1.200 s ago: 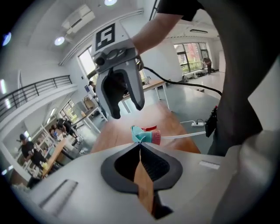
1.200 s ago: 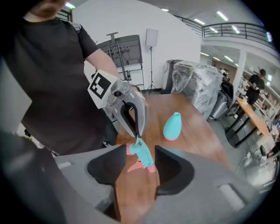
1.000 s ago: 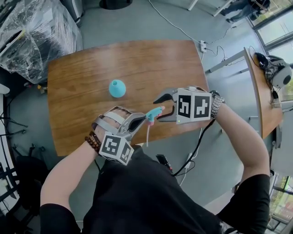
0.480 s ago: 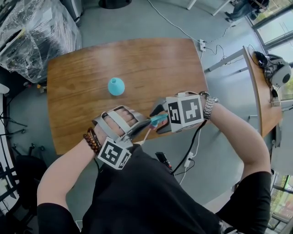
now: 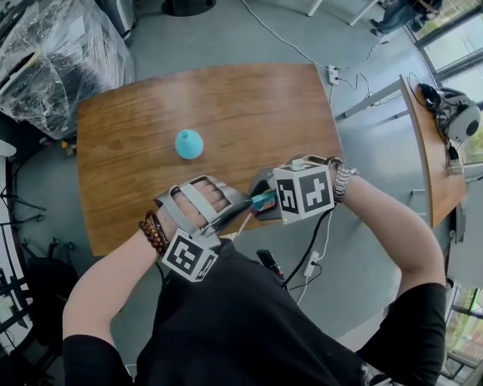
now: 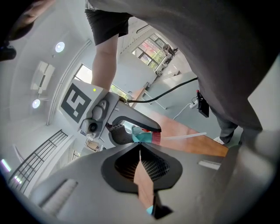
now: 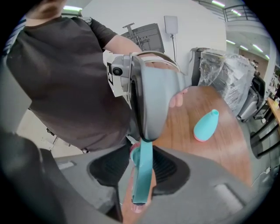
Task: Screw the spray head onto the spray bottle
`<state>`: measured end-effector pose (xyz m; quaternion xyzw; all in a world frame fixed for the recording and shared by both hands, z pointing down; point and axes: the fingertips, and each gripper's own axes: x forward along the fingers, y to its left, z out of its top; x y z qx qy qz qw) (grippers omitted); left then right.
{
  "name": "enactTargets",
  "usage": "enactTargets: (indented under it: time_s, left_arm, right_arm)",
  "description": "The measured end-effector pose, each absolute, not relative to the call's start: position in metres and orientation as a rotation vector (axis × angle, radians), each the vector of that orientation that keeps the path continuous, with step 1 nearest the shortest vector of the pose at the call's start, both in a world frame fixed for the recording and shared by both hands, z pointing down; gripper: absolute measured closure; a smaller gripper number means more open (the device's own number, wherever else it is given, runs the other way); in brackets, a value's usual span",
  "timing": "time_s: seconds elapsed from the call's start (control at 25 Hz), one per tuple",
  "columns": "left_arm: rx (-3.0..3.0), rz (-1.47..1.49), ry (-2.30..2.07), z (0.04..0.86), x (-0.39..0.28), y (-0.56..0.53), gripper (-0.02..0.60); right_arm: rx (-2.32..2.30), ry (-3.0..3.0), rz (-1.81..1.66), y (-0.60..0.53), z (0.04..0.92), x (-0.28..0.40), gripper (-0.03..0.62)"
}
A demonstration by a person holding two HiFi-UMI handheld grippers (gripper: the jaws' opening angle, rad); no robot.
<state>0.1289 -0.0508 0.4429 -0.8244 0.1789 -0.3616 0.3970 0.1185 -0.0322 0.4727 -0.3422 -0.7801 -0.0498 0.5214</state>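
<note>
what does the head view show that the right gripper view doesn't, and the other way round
Head view only: a wristwatch, a floor cable and a second table.
Right gripper view only: the teal spray head close up between the right gripper's jaws, which have just been closing, plus ceiling lights.
Both: the teal bottle, the wooden table, the left gripper and a plastic-wrapped bundle.

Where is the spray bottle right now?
The spray bottle stands on the wooden table, left of centre in the head view, well beyond the spray head.
</note>
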Motion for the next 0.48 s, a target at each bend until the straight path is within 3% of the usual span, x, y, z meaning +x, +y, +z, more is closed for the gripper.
enactTargets:
  time_s: [0.48]
  left_arm:
    - [-2.186, -0.908, 0.513, 0.443, 0.138, -0.061, 0.531]
  right_arm:
    - [-0.790, -1.860, -0.161, -0.045, 0.474, 0.132, 0.471]
